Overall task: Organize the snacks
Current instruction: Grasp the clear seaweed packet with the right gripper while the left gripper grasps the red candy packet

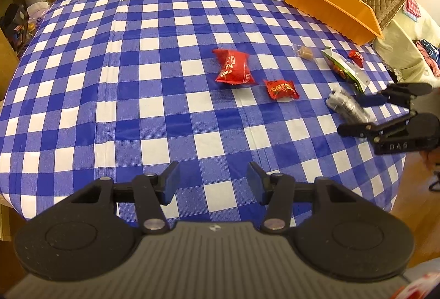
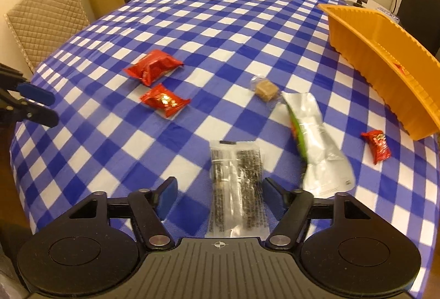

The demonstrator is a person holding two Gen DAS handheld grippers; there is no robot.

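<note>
**Ana:** Right wrist view puts the clear packet (image 2: 237,183) of dark seaweed-like sticks flat on the tabletop (image 2: 192,24), lying lengthwise between the two pads of the right claw (image 2: 217,198). The right-hand pad sits just beside its edge; the left-hand pad stands off with checked cloth showing in the gap. So the claw is part open around it, not yet pressing.

**Ben:** How do you think it handles?

**Ana:** Light, I'd judge, and crinkly. The film looks glossy, so it may slide on the pads. The sticks inside look brittle, so a hard squeeze could snap them.

**Ben:** Where would you take it?

**Ana:** Across the narrow width, near the middle where the contents give some body. The flat sealed ends would just fold.

**Ben:** And the other side?

**Ana:** The left claw (image 1: 213,183) hangs wide and empty over bare cloth, well apart from any snack. The orange tray (image 2: 385,57) sits at the far right edge, with something red just visible inside.

**Ben:** What else lies loose?

**Ana:** A silver and green pouch (image 2: 313,134) just beside the clear packet, a small red candy (image 2: 376,146) near the tray, a brown cube sweet (image 2: 265,88), and two red packs, a larger one (image 2: 152,66) and a smaller one (image 2: 165,100), further left.
</note>
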